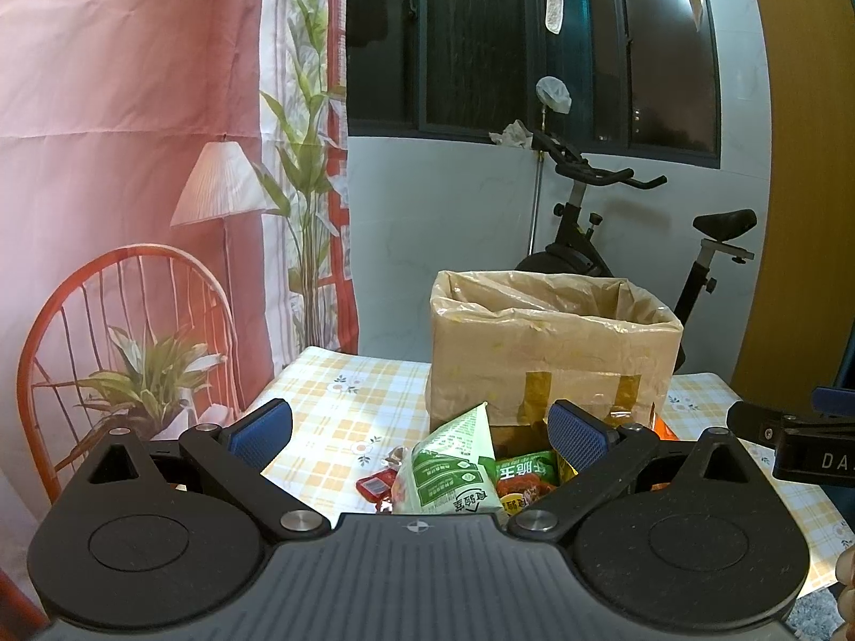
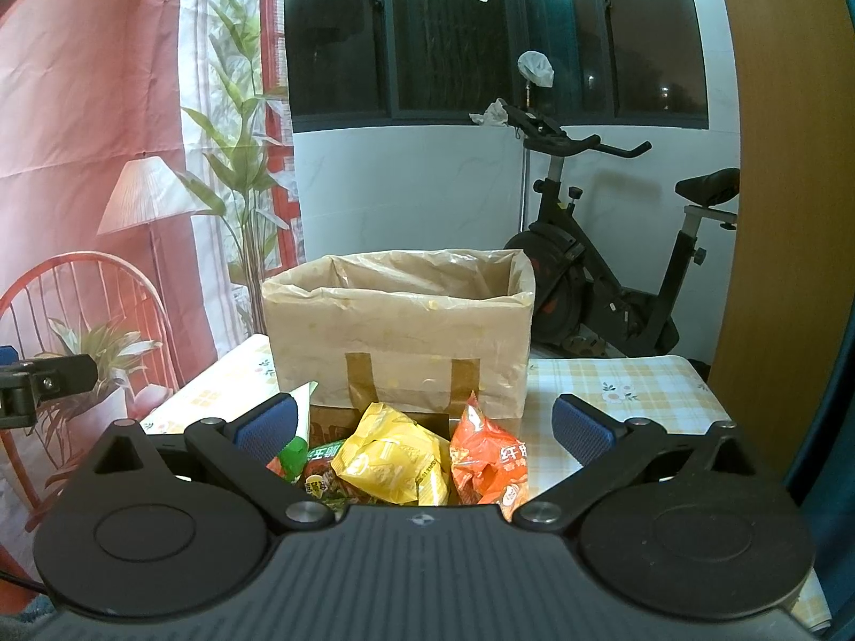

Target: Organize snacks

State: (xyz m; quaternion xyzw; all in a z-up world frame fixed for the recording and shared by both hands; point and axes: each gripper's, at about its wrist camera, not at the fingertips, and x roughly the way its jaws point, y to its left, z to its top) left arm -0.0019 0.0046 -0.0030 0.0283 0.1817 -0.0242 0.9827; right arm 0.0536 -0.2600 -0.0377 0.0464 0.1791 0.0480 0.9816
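Note:
A cardboard box lined with a clear plastic bag (image 1: 550, 342) stands open on the checked tablecloth; it also shows in the right wrist view (image 2: 398, 331). Snack packets lie in a heap in front of it. A white-green pyramid packet (image 1: 454, 467) stands upright between the fingers of my left gripper (image 1: 419, 430), which is open and empty. A green-red packet (image 1: 521, 475) lies beside it. My right gripper (image 2: 425, 427) is open and empty above a yellow packet (image 2: 393, 459) and an orange packet (image 2: 489, 462).
A small red packet (image 1: 374, 486) lies on the tablecloth (image 1: 342, 390) left of the heap. An exercise bike (image 2: 604, 278) stands behind the table at the right. A printed backdrop hangs at the left. A wooden panel (image 2: 775, 213) stands at the right.

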